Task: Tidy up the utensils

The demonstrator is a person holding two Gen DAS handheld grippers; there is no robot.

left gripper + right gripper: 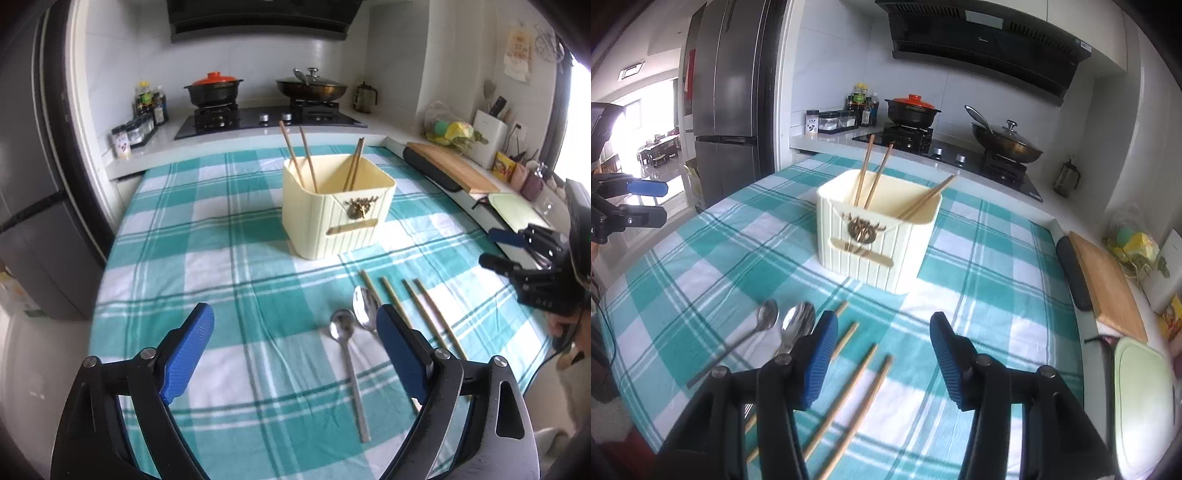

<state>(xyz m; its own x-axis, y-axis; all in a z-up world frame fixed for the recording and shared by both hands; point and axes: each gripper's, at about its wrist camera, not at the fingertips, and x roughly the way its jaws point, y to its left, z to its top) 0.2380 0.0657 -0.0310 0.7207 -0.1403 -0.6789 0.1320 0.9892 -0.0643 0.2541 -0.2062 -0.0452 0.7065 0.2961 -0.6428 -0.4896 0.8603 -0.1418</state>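
Hidden or cut off: my left hand-held gripper [295, 350] covers the handle of the right-hand spoon [364, 308] and the lower run of the leftmost loose chopstick [369, 282]. From the right wrist view, my right hand-held gripper [884, 354] blocks the near ends of two of the four loose chopsticks [849, 391] and most of one spoon's handle. Fisheye edges are dark; the items along the far right of the side counter are too small to name.

Container: cream utensil holder [334, 225] stands on the checked cloth over the bench [207, 229], divided into two compartments. Left compartment holds two chopsticks [299, 155], leaning; right compartment holds another pair [354, 164], resting against the divider. What lies on the holder's floor I cannot see.

Loose on the cloth, nearer than the holder: two metal spoons side by side, the left spoon [347, 354] fully in view, and four chopsticks just to their right, roughly parallel.

Left gripper: fingers spread wide, nothing between them, hovering above the cloth. Right gripper: also spread, empty, above the loose chopsticks.
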